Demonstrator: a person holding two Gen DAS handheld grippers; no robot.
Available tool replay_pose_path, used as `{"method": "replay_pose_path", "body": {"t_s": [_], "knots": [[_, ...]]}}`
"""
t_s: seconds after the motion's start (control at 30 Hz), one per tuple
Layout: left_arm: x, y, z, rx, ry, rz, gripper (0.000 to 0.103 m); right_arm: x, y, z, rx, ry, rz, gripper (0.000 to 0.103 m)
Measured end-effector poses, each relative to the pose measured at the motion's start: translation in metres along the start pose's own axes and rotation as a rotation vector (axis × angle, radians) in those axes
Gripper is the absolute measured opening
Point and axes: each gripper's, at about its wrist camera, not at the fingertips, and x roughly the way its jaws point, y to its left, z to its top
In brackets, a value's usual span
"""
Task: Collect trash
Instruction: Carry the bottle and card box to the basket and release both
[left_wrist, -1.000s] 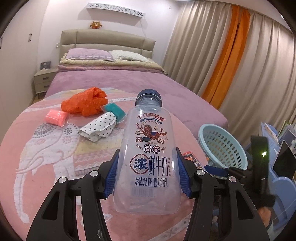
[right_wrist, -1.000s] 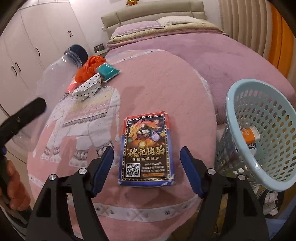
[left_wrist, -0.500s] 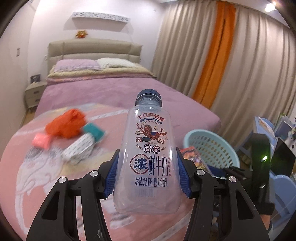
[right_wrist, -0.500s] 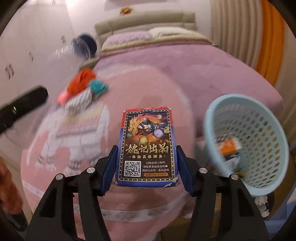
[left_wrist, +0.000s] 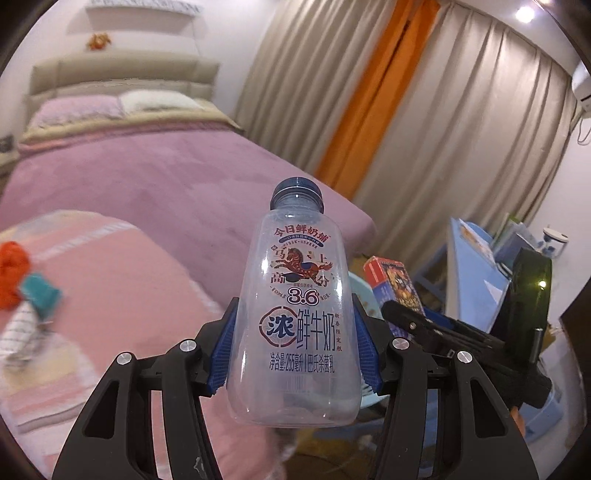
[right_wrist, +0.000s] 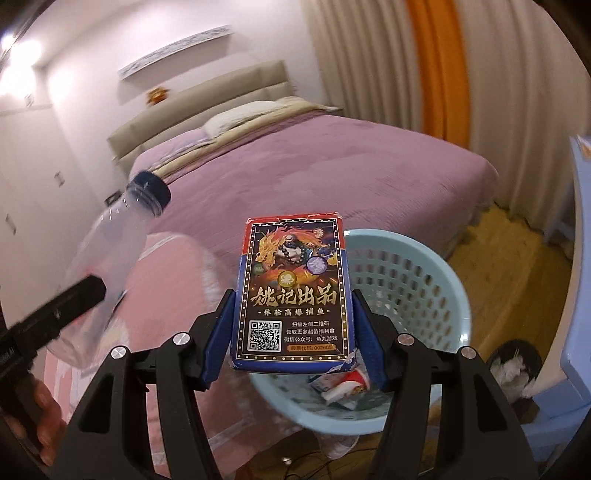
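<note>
You are pinching empty milk bottle in left gripper, carrying it over bed edge. Right gripper is clamping card box above blue laundry-style basket. Transport step; next, centering over basket, releasing.

Left gripper: black skeletal plastic arms with triangular cut-outs, silver screw heads at the joints, ribbed blue pads. Right gripper is built alike. Bare skin of a hand shows at lower left of the right view.
</note>
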Motion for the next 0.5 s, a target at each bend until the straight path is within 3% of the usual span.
{"method": "replay_pose_path", "body": {"t_s": [0.2, 0.43, 0.5], "knots": [[0.050, -0.010, 0.000, -0.011, 0.088, -0.065, 0.054, 0.017, -0.039, 0.010, 0.088, 0.044, -0.067, 0.057], [0.089, -0.018, 0.001, -0.001, 0.138, -0.053, 0.054, 0.035, -0.057, 0.013, 0.107, 0.082, -0.116, 0.058], [0.093, -0.019, 0.001, 0.000, 0.138, -0.042, 0.060, 0.039, -0.061, 0.013, 0.118, 0.095, -0.129, 0.059]]}}
